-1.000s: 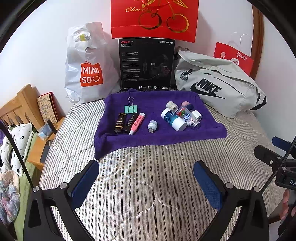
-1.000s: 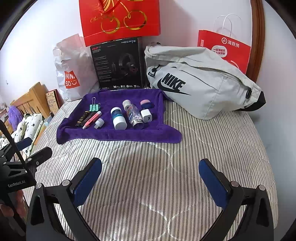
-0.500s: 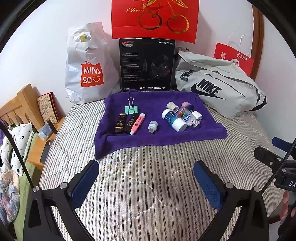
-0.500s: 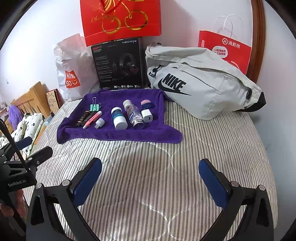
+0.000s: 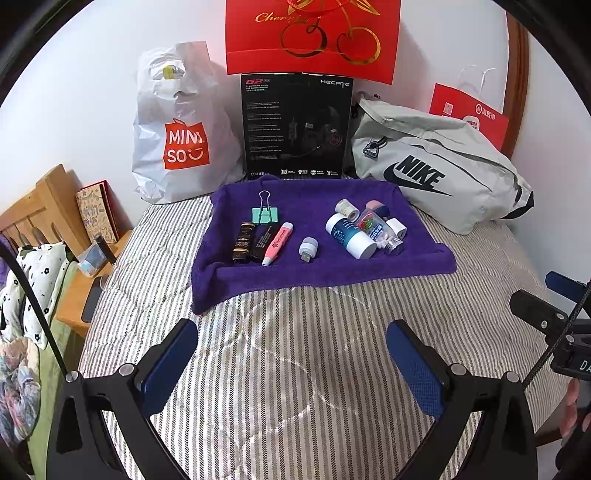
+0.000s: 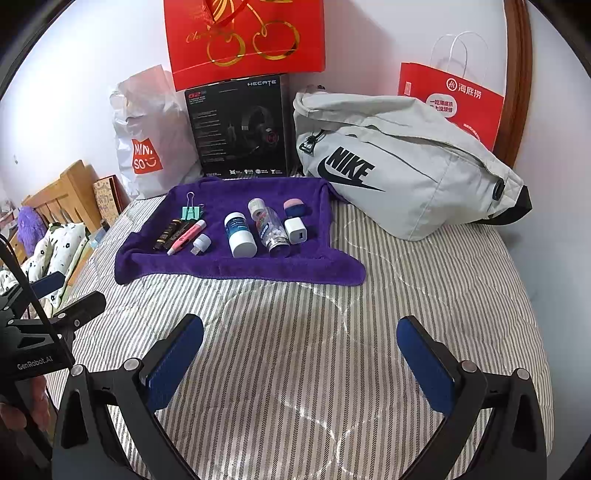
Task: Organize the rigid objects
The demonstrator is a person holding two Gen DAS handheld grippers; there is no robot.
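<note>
1. A purple towel is lying on the striped bed, carrying one binder clip, one pink highlighter, two dark tubes, one USB plug, two bottles, and one white charger.
2. Behind it are standing one Miniso bag, one Hecate headset box, and one Nike bag.
3. Both the left tongs and the right tongs are hovering spread apart and empty, with bare bed between them and the towel.

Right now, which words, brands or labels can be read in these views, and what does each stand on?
"MINI SO": white plastic bag.
"HECATE", "G2", "EDIFIER": black box.
"NIKE": grey bag.
"Cher...", cut off: red gift bag.
"GenRobot.AI": left claw's body.
"海底捞": red paper bag.
Fine print on the box and labels on the bottles and tubes: too small to read.
</note>
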